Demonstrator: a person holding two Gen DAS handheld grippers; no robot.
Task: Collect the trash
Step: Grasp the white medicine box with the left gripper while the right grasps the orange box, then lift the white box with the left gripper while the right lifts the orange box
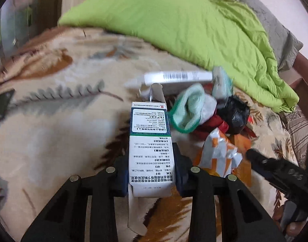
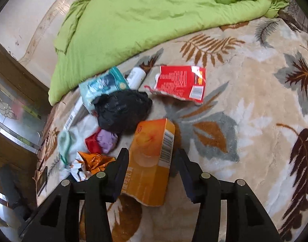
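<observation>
- Left gripper [image 1: 152, 167]: we see both pads pressed against the long sides of a white and blue medicine carton [image 1: 151, 147]; jaws narrow, clamped on it
- Carton points away from the camera with its printed panel facing up, far flap open; it sits over the leaf-print blanket [image 1: 53, 121], we cannot tell if it is lifted clear
- Right gripper [image 2: 151, 161]: jaws about half open around an orange carton [image 2: 152, 157]
- Left finger [image 2: 119, 173] sits against the orange carton's side; right finger stands off it with blanket showing in the gap, so we read no grip
- Orange carton lies on the blanket, barcode side facing right, torn near end toward the camera
- Trash pile on the blanket, just left of the orange carton in the right wrist view: crumpled black bag [image 2: 121, 111], teal and white pack [image 2: 102, 86], orange foil wrapper [image 2: 89, 163], pale green-rimmed cloth [image 2: 65, 143], small red and lilac scraps
- White cylindrical bottle [image 2: 135, 76] lies beside the teal pack, near the green duvet [image 2: 154, 16]
- Red flattened packet [image 2: 182, 84] lies apart from the pile, further right
- Long white box with a barcode [image 1: 178, 77] lies beyond the medicine carton in the left wrist view
- Right gripper's black body shows at the lower right of the left view, beside the pile
</observation>
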